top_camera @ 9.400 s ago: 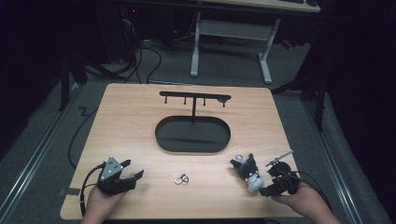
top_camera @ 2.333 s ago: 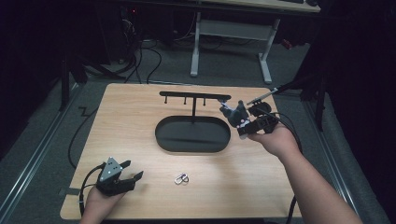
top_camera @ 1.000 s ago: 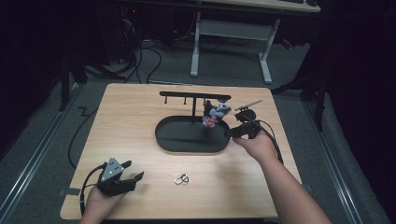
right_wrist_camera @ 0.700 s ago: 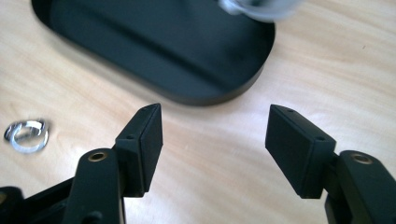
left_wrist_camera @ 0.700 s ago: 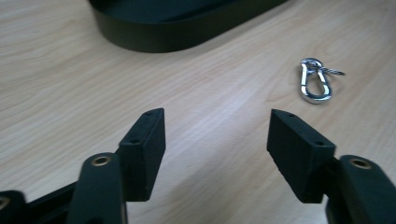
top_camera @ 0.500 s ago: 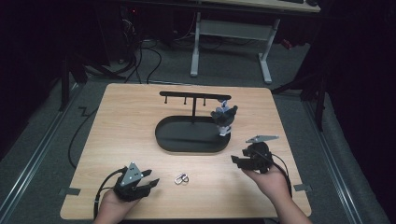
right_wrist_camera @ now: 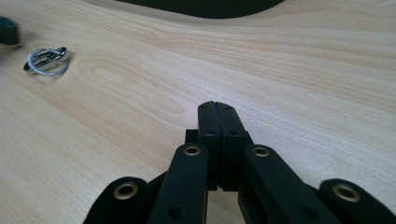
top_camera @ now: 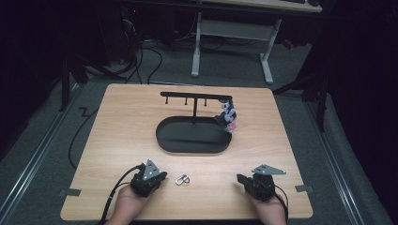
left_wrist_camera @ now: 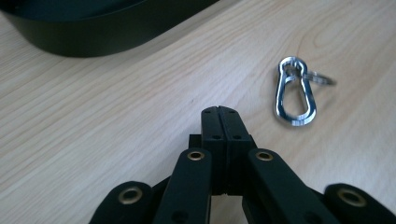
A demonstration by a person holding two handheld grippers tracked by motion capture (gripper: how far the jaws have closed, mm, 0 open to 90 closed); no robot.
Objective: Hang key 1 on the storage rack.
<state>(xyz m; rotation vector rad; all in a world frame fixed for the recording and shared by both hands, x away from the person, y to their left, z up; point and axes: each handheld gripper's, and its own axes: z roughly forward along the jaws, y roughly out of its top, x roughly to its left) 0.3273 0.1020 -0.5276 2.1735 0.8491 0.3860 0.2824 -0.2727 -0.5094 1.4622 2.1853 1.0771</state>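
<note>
Black jaws on the left hand-held gripper (left_wrist_camera: 219, 112) are pressed flat together with nothing between them, and its tip rests low over the bare wooden bench (top_camera: 117, 122). Just beside it, to the right in the left gripper view, lies the shiny metal clip (left_wrist_camera: 294, 91) with a small ring (left_wrist_camera: 322, 78) on its end, flat on the wood and not touched. The right hand-held gripper (right_wrist_camera: 217, 112) is also squeezed together and empty, with bare wood under it; it sits well apart from the clip, at the near right of the bench. Farther back stands the black stand (top_camera: 195, 96) with its oval tray (top_camera: 166, 138), and a little toy figure (top_camera: 227, 115) hangs from the right end of its bar. To pick up the clip well, I think the left jaws must open first, slide so one jaw sits on each long side of the clip, come down close to the wood, and then squeeze gently so it does not skid away.
</note>
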